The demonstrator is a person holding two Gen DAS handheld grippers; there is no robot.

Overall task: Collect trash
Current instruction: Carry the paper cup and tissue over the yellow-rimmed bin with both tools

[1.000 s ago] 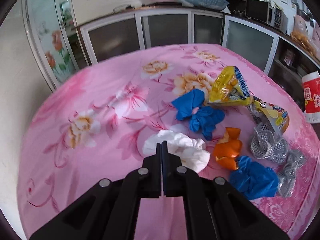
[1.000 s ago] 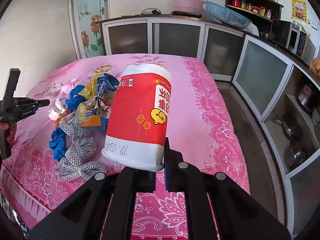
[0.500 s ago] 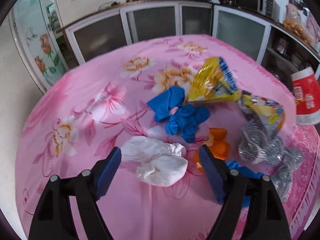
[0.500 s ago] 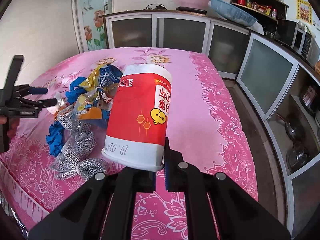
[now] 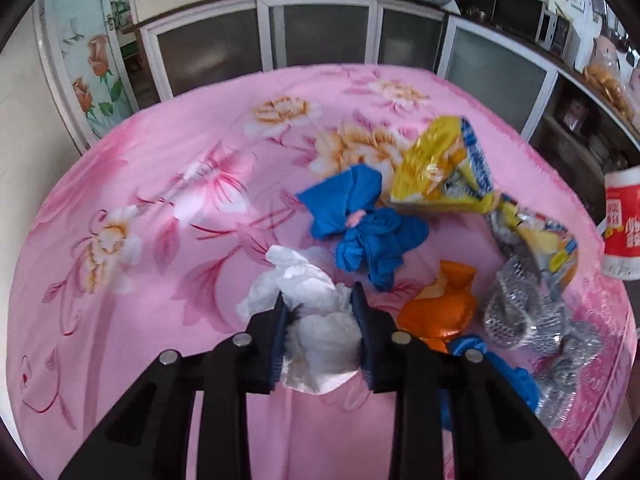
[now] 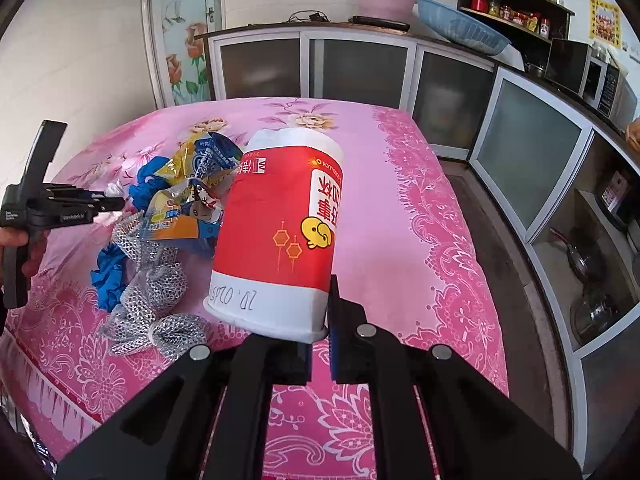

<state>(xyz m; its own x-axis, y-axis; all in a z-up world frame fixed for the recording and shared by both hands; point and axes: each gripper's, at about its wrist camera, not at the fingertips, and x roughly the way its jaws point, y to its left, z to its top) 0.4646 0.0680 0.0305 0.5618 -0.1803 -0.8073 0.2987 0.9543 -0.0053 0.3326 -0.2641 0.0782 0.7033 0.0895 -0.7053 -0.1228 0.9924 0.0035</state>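
Trash lies on a pink flowered tablecloth. My left gripper has its jaws around a crumpled white tissue, pressing its sides. Beyond lie a blue glove, a yellow snack bag, an orange wrapper, silver mesh scrubbers and another blue glove. My right gripper is shut on the rim of a red and white paper cup, held tilted above the table's right side. The cup also shows in the left wrist view.
Glass-door cabinets run along the back and right, with a floor gap between table and cabinets. In the right wrist view the left gripper and the trash pile sit left of the cup.
My left gripper opened wide, moved down onto the white tissue and closed around it. The right gripper has kept holding the cup, almost still.
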